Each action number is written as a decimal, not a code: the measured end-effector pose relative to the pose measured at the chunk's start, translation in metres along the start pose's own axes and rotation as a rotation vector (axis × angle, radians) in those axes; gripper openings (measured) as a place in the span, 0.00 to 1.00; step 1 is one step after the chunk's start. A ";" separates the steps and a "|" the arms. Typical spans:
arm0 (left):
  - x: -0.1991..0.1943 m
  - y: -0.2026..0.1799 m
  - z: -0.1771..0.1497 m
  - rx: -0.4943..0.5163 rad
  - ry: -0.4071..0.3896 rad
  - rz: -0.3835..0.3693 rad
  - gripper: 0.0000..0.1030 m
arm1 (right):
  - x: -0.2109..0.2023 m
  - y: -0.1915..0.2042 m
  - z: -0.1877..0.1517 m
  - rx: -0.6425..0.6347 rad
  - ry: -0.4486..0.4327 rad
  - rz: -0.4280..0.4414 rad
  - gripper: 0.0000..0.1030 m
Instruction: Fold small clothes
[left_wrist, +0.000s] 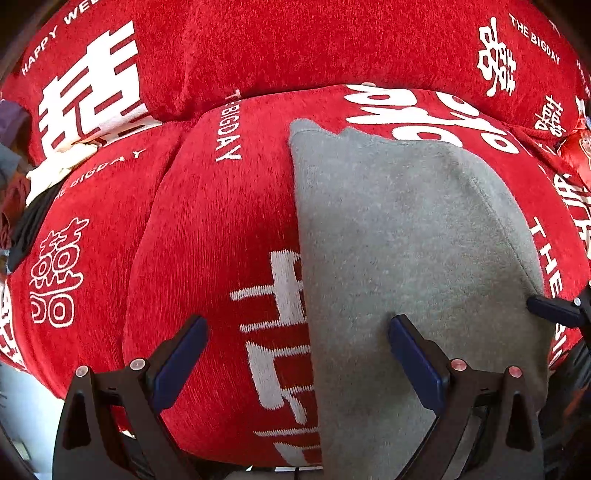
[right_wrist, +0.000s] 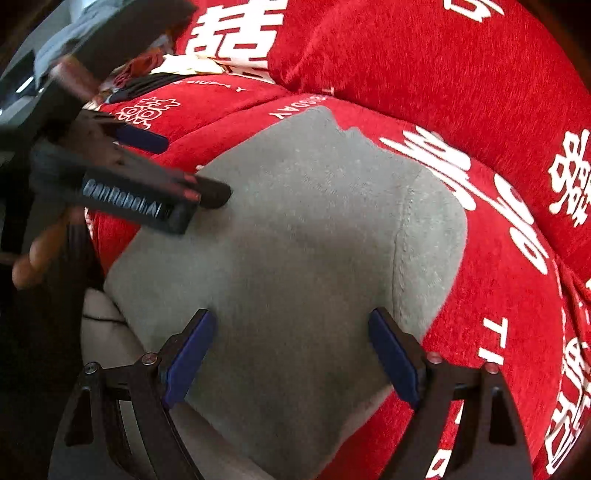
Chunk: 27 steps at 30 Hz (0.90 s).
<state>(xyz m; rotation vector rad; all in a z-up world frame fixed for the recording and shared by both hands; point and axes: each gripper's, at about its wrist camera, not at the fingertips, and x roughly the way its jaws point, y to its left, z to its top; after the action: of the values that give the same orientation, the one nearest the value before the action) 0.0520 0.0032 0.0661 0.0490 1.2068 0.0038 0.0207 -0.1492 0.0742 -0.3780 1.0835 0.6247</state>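
A grey knit garment (left_wrist: 406, 240) lies flat on the red sofa seat (left_wrist: 207, 240), with a stitched seam along its right side. My left gripper (left_wrist: 299, 332) hovers open over the garment's left edge, one finger above the grey cloth and the other above the red cover. In the right wrist view the same grey garment (right_wrist: 295, 229) fills the middle. My right gripper (right_wrist: 291, 332) hangs open above its near part with nothing pinched. The left gripper (right_wrist: 188, 166) shows at the upper left of that view, held by a hand (right_wrist: 37, 254). One right fingertip (left_wrist: 550, 310) shows at the left wrist view's right edge.
The red cover carries white characters and lettering, and a back cushion (left_wrist: 295, 44) rises behind the seat. A heap of other clothes (left_wrist: 40, 177) lies at the far left end of the sofa, seen too as a clothes heap (right_wrist: 155, 70). A red ornament (left_wrist: 578, 147) sits at the right.
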 end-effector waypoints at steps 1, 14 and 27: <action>0.000 0.000 0.000 0.001 0.001 0.001 0.96 | -0.001 0.000 -0.002 -0.005 0.001 -0.004 0.86; -0.030 -0.011 -0.005 0.003 -0.032 0.029 0.96 | -0.040 -0.007 -0.004 0.050 0.049 -0.117 0.86; -0.020 -0.016 -0.011 0.019 0.008 0.045 0.96 | -0.038 -0.001 0.003 0.046 0.007 -0.051 0.86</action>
<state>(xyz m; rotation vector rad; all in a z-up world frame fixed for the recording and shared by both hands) 0.0342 -0.0126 0.0801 0.0926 1.2134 0.0320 0.0110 -0.1590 0.1099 -0.3671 1.0898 0.5529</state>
